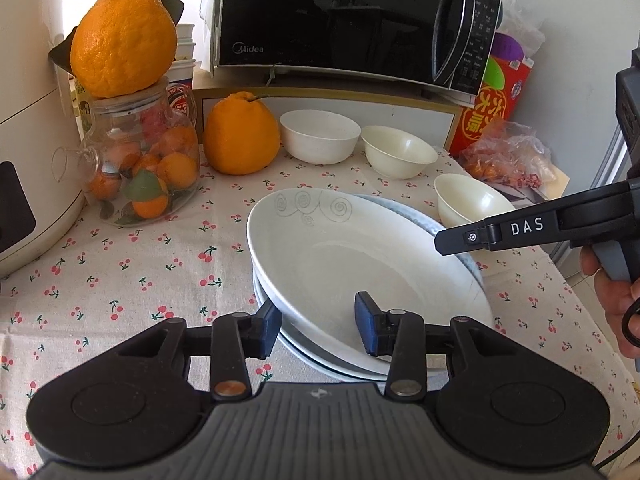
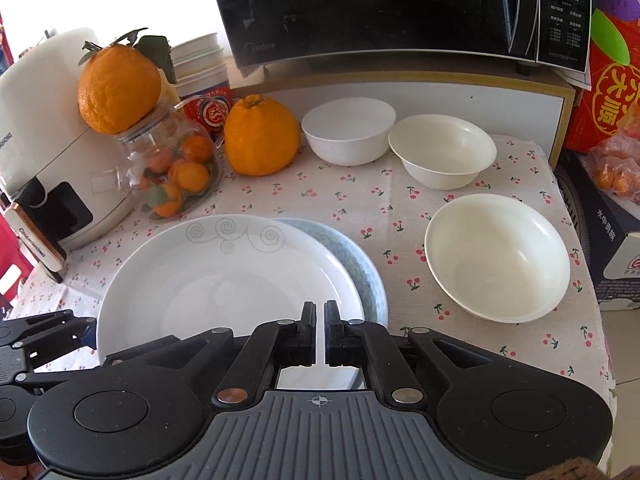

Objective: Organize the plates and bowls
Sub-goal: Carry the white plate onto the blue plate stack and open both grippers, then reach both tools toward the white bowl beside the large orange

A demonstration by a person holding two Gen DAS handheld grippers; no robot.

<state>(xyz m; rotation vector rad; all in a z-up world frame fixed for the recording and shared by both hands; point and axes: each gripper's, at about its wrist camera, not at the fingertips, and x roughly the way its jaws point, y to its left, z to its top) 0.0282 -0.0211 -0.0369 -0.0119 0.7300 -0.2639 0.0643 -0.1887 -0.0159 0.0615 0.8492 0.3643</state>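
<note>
A white plate with grey swirls [image 1: 320, 248] [image 2: 224, 276] lies on a blue-patterned plate [image 1: 456, 232] [image 2: 360, 268] on the cherry-print tablecloth. My left gripper [image 1: 318, 326] is open, its jaws astride the white plate's near rim, one finger [image 1: 370, 322] inside the plate. My right gripper [image 2: 320, 340] is shut and empty above the plates' near edge; it shows at the right in the left wrist view [image 1: 452, 242]. Three bowls stand behind and to the right: a white one [image 1: 320, 136] [image 2: 348, 130], a cream one [image 1: 398, 152] [image 2: 442, 150] and a nearer cream one [image 1: 468, 198] [image 2: 496, 256].
A microwave [image 1: 344, 20] [image 2: 400, 8] stands on a shelf at the back. A glass jar of small oranges [image 1: 140, 164] [image 2: 176, 176] with a big orange on top, another big orange [image 1: 240, 136] [image 2: 260, 136] and a white appliance [image 1: 28, 140] [image 2: 52, 160] stand at the left. Boxes and bagged fruit [image 1: 504, 152] lie at the right.
</note>
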